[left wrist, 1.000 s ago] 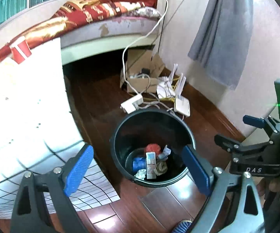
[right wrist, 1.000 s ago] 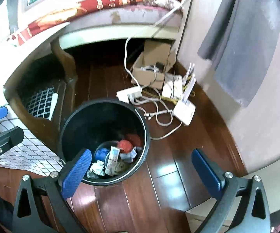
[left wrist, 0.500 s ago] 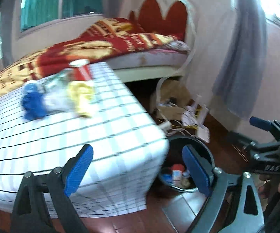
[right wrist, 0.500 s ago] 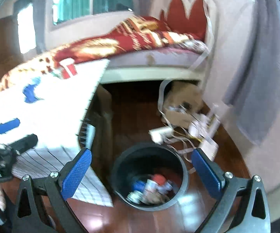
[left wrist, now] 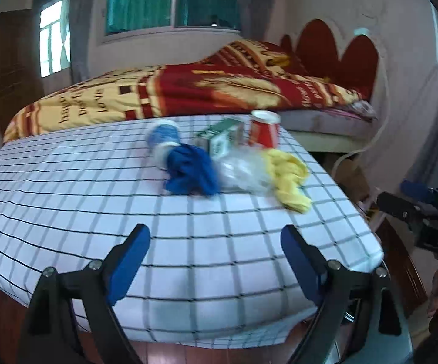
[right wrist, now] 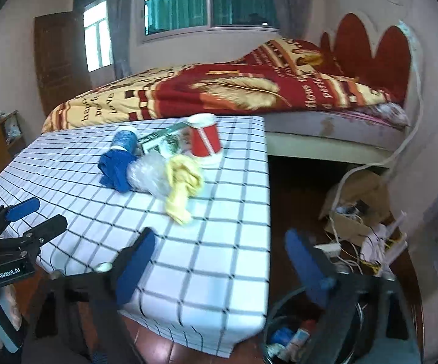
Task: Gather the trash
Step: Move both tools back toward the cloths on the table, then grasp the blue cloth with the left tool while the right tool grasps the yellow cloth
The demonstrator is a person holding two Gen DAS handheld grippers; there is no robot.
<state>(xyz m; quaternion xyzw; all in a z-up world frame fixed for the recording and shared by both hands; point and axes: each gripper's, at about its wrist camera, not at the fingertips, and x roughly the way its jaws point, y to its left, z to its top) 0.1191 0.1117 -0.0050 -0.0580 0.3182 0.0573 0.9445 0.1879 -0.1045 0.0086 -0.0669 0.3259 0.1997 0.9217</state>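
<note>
Left wrist view: the bin that filled this view a second ago is gone from it, and the checked tablecloth [left wrist: 188, 242] is now faced instead. That swing is read as one load finished and the next pickup being lined up. The left gripper [left wrist: 216, 261] is seen wide but narrowing, with nothing between its jaws. The trash is gathered on the far side of the table: a blue cloth [left wrist: 191, 173], a clear plastic wad [left wrist: 243, 173], a yellow cloth [left wrist: 288, 179], a green carton [left wrist: 219, 139], a red paper cup [left wrist: 264, 130] and a blue-patterned cup [left wrist: 164, 139]. The yellow cloth's long axis is laid diagonally, its tail pointed toward the near right corner. The red cup stands upright.

Right wrist view: the bin [right wrist: 282, 336], seen from above a second ago, is now pushed to the lower edge, with trash already inside and the table brought into frame. The right gripper [right wrist: 219, 264] is also empty, its jaws wide and closing. The blue-patterned cup lies tipped, mouth pointed away toward the bed [right wrist: 234, 91]. The yellow cloth is stretched toward the camera, nearest of all.
</note>
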